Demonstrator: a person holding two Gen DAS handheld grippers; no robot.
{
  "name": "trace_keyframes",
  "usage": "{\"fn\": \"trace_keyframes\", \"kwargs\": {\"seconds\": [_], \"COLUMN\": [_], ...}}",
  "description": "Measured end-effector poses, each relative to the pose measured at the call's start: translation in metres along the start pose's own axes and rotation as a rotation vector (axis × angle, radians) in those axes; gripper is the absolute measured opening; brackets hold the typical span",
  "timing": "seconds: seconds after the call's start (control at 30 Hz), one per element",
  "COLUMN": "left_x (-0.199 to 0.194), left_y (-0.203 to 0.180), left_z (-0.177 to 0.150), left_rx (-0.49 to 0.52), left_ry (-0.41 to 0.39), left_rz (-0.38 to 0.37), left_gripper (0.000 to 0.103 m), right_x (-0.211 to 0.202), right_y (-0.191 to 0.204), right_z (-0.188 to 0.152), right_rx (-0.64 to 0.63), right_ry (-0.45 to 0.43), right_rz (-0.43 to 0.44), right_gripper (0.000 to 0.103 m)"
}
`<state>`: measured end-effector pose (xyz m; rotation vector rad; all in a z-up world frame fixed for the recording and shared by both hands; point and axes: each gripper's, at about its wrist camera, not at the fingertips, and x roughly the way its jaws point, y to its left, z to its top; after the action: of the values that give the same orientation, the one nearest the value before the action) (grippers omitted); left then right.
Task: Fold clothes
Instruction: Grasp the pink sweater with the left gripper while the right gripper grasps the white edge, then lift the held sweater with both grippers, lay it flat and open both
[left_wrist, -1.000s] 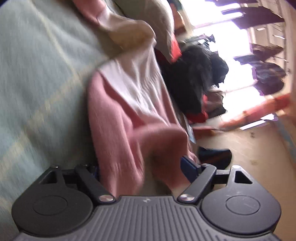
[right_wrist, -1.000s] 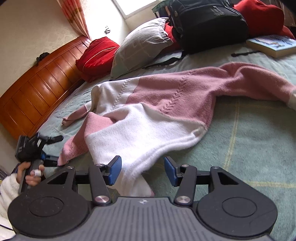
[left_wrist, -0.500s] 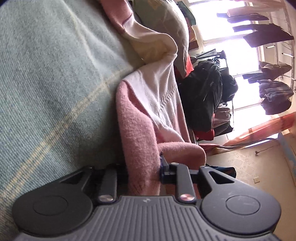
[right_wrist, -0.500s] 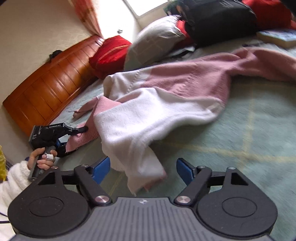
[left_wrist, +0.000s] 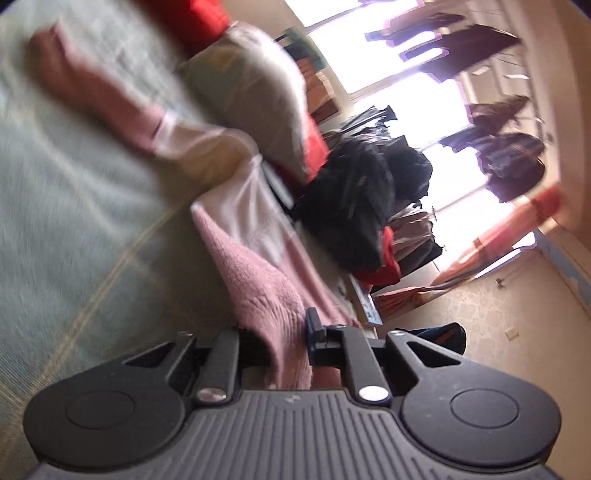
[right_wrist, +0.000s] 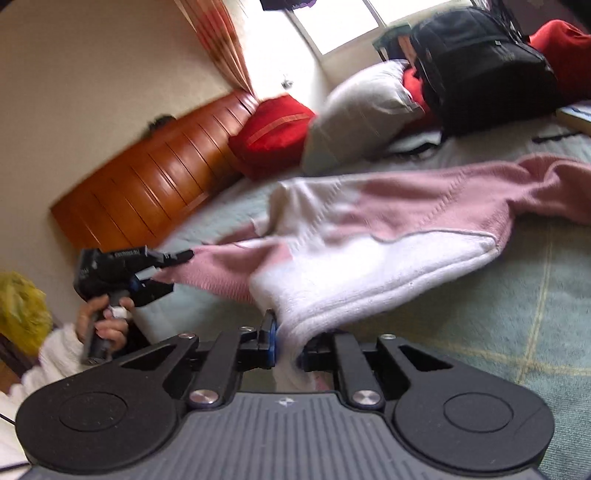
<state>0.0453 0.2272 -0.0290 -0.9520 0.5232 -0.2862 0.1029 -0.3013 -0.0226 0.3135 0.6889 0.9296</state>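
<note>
The bed is covered in a pale green spread crossed by thin yellow lines, with a wooden headboard along one end. A pink and white sweater lies spread across the middle of it, one pink sleeve stretched out flat on the spread. Toward the headboard side rest a red cushion, a grey pillow just beside it, and a black backpack against the pillow, with a book at the edge next to the backpack.
</note>
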Motion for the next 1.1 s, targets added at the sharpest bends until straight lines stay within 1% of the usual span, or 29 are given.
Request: {"fn": "trace_keyframes", "kwargs": {"seconds": [0.07,0.17,0.33,0.4,0.47,0.5,0.57,0.63,0.67,0.7,0.73,0.8,0.83,0.87,0.9,0.97,1.0,1.03,1.07,1.1], "left_x": [-0.010,-0.024,-0.039,-0.045,-0.051,-0.054,-0.062,-0.070,-0.072,-0.074,-0.075,-0.072,-0.070,-0.067,-0.062,-0.050,-0.043,-0.037,-0.031,-0.025], "left_y": [-0.012,-0.026,-0.035,-0.032,-0.027,-0.023,-0.019,-0.020,-0.020,-0.019,-0.020,-0.022,-0.023,-0.025,-0.028,-0.037,-0.043,-0.050,-0.058,-0.067], "left_z": [0.002,0.000,-0.012,-0.016,-0.020,-0.021,-0.023,-0.023,-0.023,-0.023,-0.023,-0.024,-0.025,-0.027,-0.030,-0.036,-0.041,-0.047,-0.053,-0.061], "left_rx": [0.032,0.082,0.126,0.135,0.124,0.118,0.106,0.124,0.131,0.137,0.156,0.207,0.230,0.254,0.286,0.363,0.412,0.466,0.521,0.580], "left_ry": [-0.010,-0.018,0.013,0.028,0.036,0.036,0.033,0.029,0.027,0.025,0.026,0.038,0.048,0.063,0.077,0.106,0.123,0.141,0.157,0.174], "left_rz": [-0.014,-0.023,-0.020,-0.005,0.022,0.030,0.046,0.059,0.073,0.090,0.117,0.177,0.203,0.223,0.242,0.280,0.294,0.302,0.308,0.310], "left_gripper": [0.012,0.011,0.010,0.010,0.009,0.006,0.005,0.005,0.005,0.005,0.005,0.005,0.006,0.008,0.009,0.018,0.020,0.025,0.031,0.036], "right_x": [-0.011,-0.025,-0.046,-0.048,-0.044,-0.041,-0.037,-0.036,-0.035,-0.032,-0.026,-0.015,-0.013,-0.017,-0.021,-0.029,-0.030,-0.032,-0.033,-0.033], "right_y": [0.003,-0.004,-0.019,-0.027,-0.032,-0.035,-0.037,-0.036,-0.035,-0.034,-0.034,-0.041,-0.045,-0.046,-0.047,-0.042,-0.034,-0.026,-0.015,-0.005], "right_z": [0.004,0.005,0.002,-0.002,-0.006,-0.007,-0.011,-0.010,-0.010,-0.010,-0.011,-0.015,-0.017,-0.017,-0.016,-0.011,-0.006,-0.001,0.002,0.006], "right_rx": [0.011,0.054,0.139,0.163,0.187,0.195,0.201,0.204,0.189,0.153,0.116,0.087,0.083,0.088,0.093,0.089,0.056,0.022,-0.019,-0.061], "right_ry": [-0.023,-0.047,-0.074,-0.055,-0.014,0.008,0.033,0.028,0.046,0.088,0.152,0.265,0.301,0.289,0.272,0.228,0.205,0.183,0.172,0.162], "right_rz": [0.030,0.067,0.120,0.118,0.078,0.064,0.075,0.108,0.094,0.044,-0.045,-0.254,-0.332,-0.357,-0.377,-0.403,-0.412,-0.422,-0.410,-0.396], "right_gripper": [0.015,0.015,0.015,0.014,0.015,0.015,0.015,0.015,0.015,0.018,0.022,0.027,0.030,0.031,0.034,0.038,0.039,0.039,0.039,0.040]}}
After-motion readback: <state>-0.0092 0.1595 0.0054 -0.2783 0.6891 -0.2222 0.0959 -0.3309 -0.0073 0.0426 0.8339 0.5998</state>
